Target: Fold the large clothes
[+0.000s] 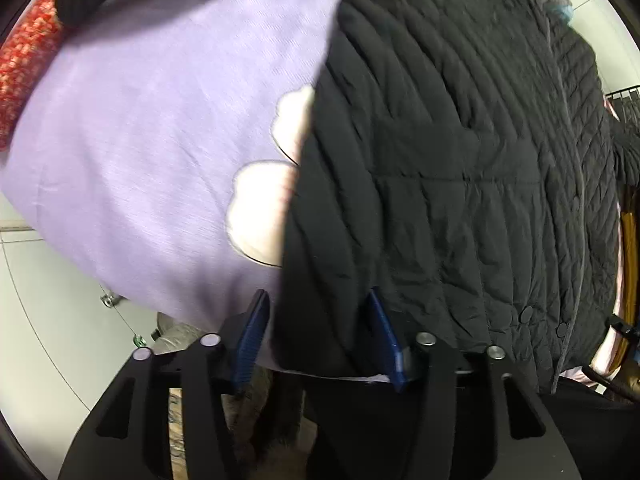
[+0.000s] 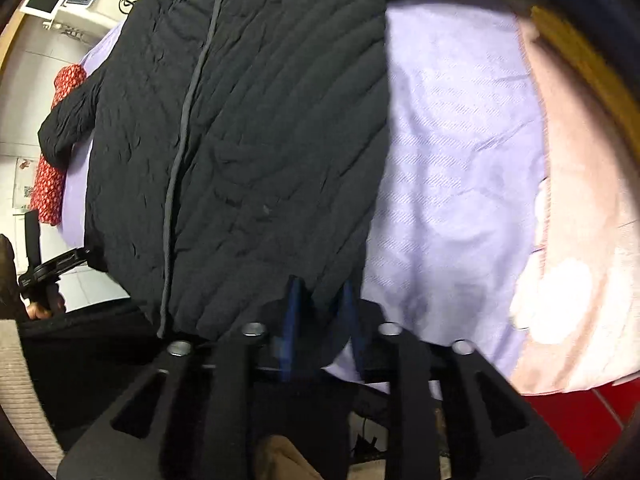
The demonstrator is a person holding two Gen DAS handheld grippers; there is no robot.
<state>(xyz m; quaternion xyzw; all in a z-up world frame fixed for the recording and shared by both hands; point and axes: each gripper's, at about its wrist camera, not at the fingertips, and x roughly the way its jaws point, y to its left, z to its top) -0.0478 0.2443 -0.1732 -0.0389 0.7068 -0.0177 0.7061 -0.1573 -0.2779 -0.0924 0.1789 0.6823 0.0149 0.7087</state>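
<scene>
One black quilted jacket (image 1: 460,152) runs lengthwise away from you; your left gripper (image 1: 320,336) and right gripper (image 2: 320,304) each straddle its hem, part-open.

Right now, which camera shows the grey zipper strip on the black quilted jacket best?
The right wrist view: the grey zipper strip runs nearly the full length of the black quilted jacket. The left wrist view shows only a thin, blurred stretch near the picture's right edge.

Jacket (image 1: 460,140) hem behind tongs, blurred
</scene>
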